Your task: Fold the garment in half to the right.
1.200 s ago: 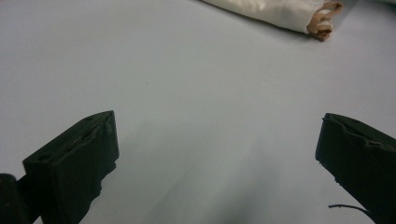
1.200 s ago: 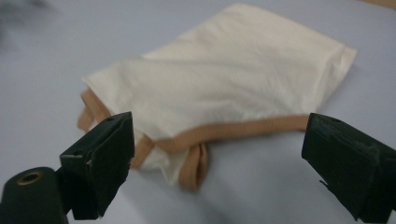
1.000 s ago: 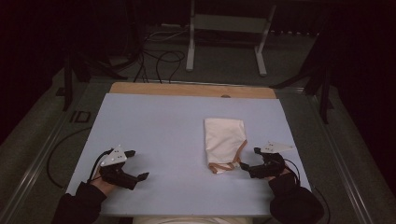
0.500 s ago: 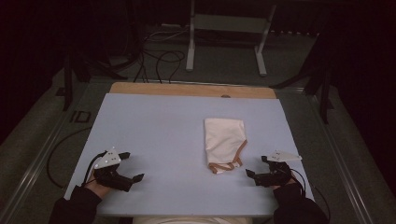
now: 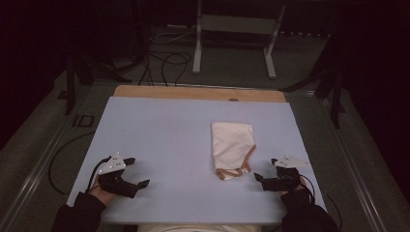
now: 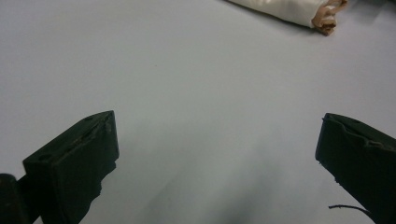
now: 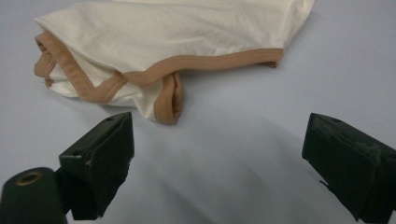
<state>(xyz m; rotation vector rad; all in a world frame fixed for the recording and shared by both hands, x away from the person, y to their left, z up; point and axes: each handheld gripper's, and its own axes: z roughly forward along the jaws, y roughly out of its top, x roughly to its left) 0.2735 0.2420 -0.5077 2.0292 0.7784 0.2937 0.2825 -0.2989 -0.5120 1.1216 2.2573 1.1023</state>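
A folded cream garment [image 5: 232,147] with tan trim lies on the pale blue table sheet [image 5: 164,130], right of centre. My right gripper [image 5: 265,169] stands open just right of the garment's near end, apart from it. In the right gripper view the garment [image 7: 187,32] with its tan straps lies just ahead of the spread jaws of the right gripper [image 7: 219,126], which hold nothing. My left gripper [image 5: 137,172] rests open near the front left of the sheet. In the left gripper view the left gripper [image 6: 217,123] is over bare sheet, with the garment [image 6: 289,8] far off.
A strip of wooden tabletop [image 5: 193,92] shows at the far edge of the sheet. Beyond it stand a metal frame [image 5: 232,38] and loose cables [image 5: 164,60] on the dark floor. A cable [image 5: 58,159] trails off the table's left side.
My right gripper has drawn back from the garment's near edge toward the front right of the table. The left gripper has shifted slightly toward the near edge. The garment lies still.
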